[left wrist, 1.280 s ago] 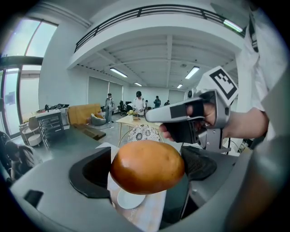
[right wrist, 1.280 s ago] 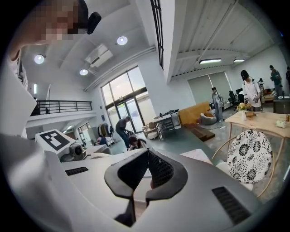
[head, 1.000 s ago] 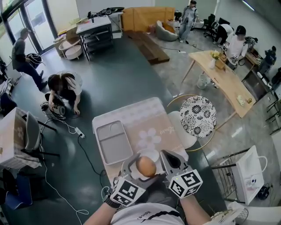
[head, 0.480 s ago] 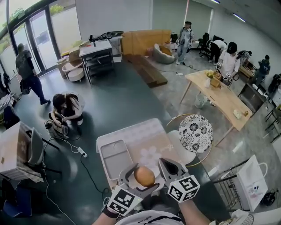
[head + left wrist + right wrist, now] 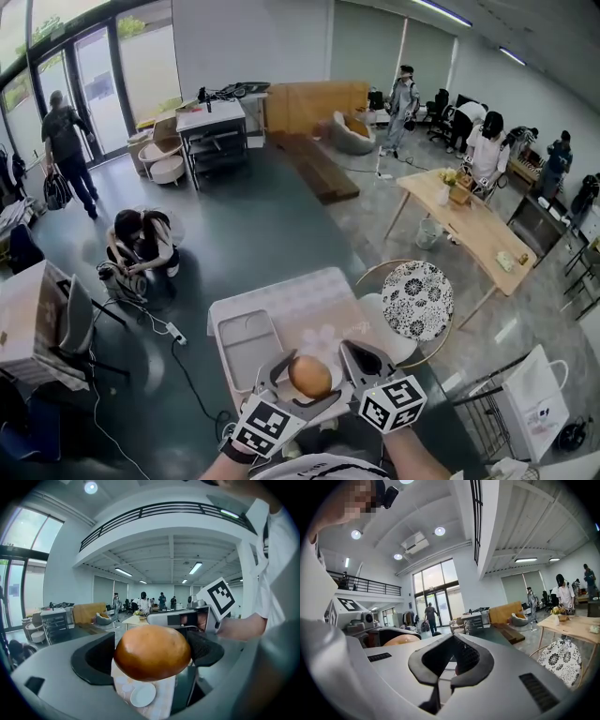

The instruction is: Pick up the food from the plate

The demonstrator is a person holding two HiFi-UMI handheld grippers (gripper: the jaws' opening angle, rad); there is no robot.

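Bun (image 5: 153,652) | pinched between left gripper (image 5: 302,386) fingers, up in the air above plate (image 5: 143,694) on desk (image 5: 281,300) | right gripper (image 5: 451,665) fingers pressed together, empty | step: pickup looks basically done | next: steady hold, no squashing

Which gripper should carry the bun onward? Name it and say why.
Left. The left gripper clamps the bun in its fingers above the plate; the right gripper is shut and empty beside it.

Head view high, steeply down over table (image 5: 291,295); both gripper views close, level (wide-angle), share bun (image 5: 152,652).
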